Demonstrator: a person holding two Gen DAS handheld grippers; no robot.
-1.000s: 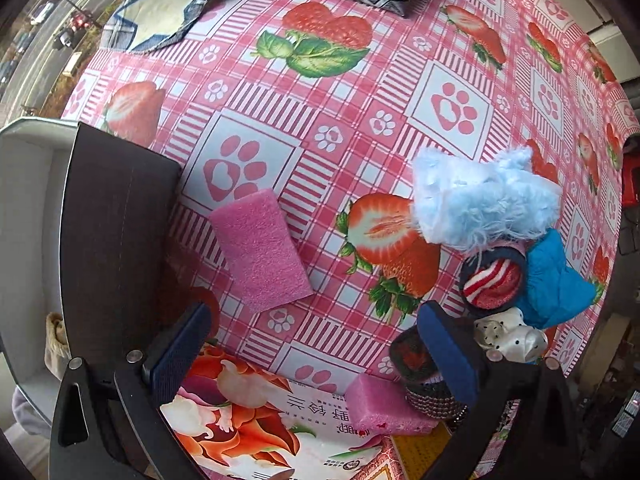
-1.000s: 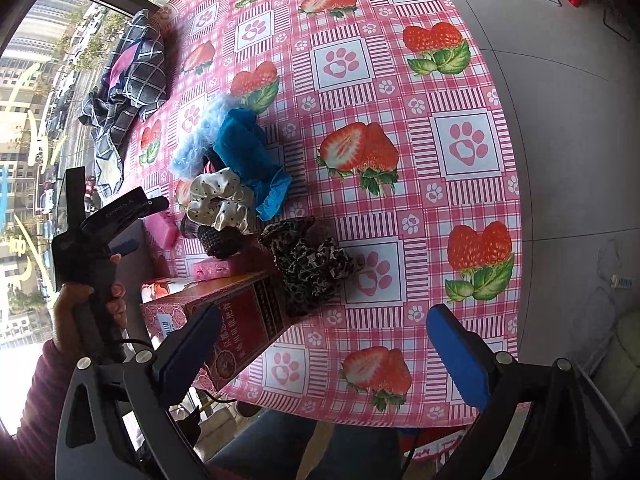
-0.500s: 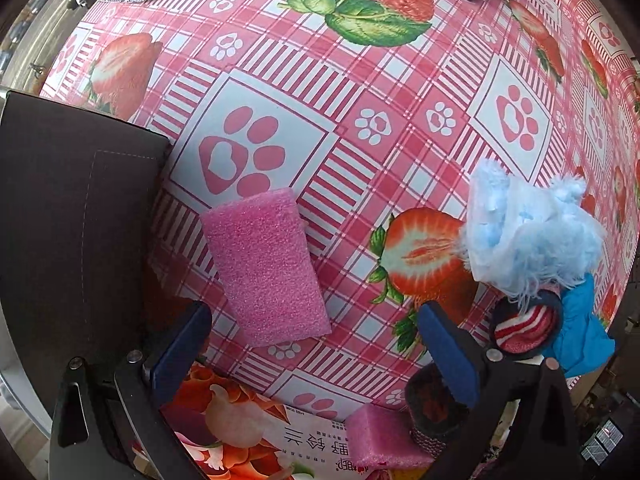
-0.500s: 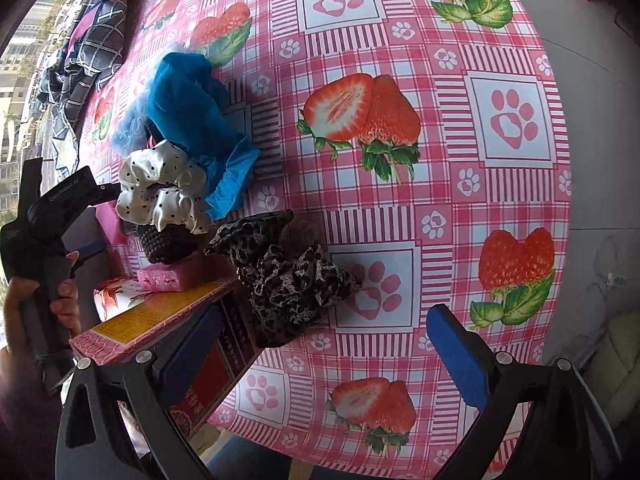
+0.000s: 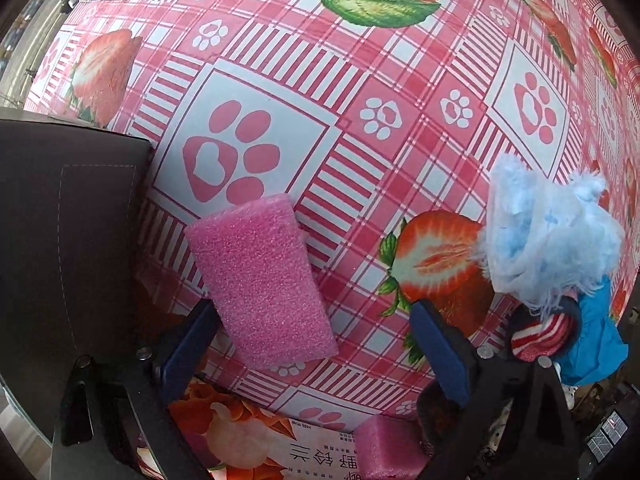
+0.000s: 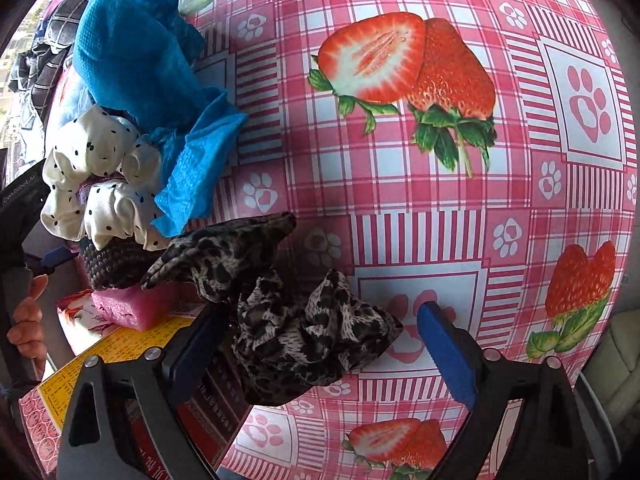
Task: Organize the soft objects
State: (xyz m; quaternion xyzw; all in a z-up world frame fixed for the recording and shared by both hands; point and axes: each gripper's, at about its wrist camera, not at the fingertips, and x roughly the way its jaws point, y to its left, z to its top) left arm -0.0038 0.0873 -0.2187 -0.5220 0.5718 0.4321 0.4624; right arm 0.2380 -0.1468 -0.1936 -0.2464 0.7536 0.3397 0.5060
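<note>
A pink foam sponge [image 5: 260, 280] lies flat on the strawberry tablecloth. My left gripper [image 5: 316, 344] is open, low over it, its near end between the blue pads. A leopard-print scrunchie [image 6: 296, 320] lies in front of my right gripper [image 6: 320, 348], which is open with the scrunchie between its pads. Behind it are a white dotted scrunchie [image 6: 96, 184], a blue cloth [image 6: 148, 64] and a dark knit item [image 6: 116, 260]. A fluffy light-blue item [image 5: 548, 240] and a red-striped item [image 5: 540, 336] show in the left wrist view.
A dark box [image 5: 68, 248] stands at the left. A printed carton [image 6: 116, 360] lies at the table's front edge with a small pink foam block [image 6: 128, 308] on it. Checked grey cloth [image 6: 48, 56] lies at the far side. The tablecloth [image 6: 440, 200] stretches to the right.
Both grippers have moved down and forward. The left one has closed in on the pink sponge, the right one on the leopard scrunchie. Both stay open.
</note>
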